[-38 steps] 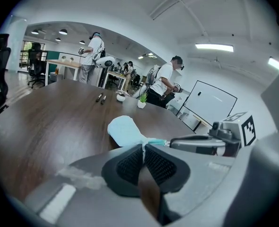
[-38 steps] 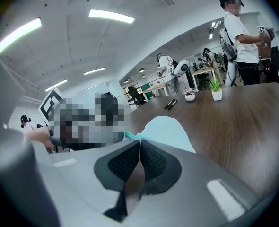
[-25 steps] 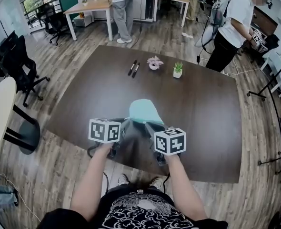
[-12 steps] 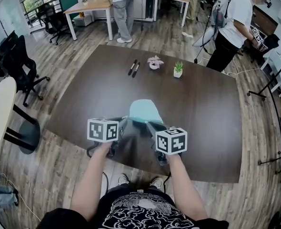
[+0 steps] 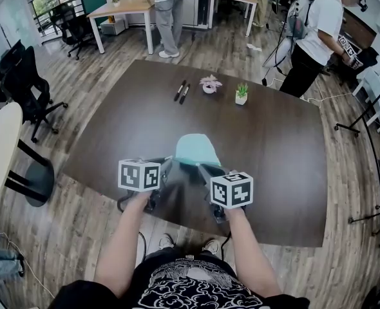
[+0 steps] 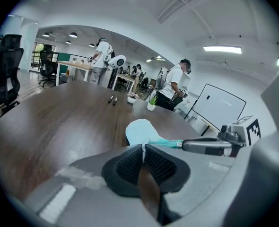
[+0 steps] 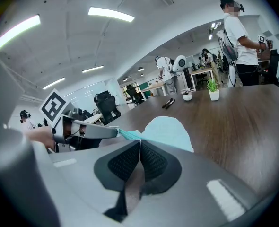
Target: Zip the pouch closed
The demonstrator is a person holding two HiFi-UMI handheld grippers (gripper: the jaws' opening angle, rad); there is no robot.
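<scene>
Currently: pouch [image 5: 195, 150], pale teal, lying near the worktop's [image 5: 132, 121] near edge. Its zip line [image 6: 165, 143] is stretched between the left hand-held gripper [image 6: 143, 148], pinching one end as anchor, and the right hand-held gripper [image 7: 139, 143], clamped on the other, probably to draw it closed.

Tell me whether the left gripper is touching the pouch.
Touching: in the left gripper view the left gripper is shut on the edge of the pouch.
</scene>
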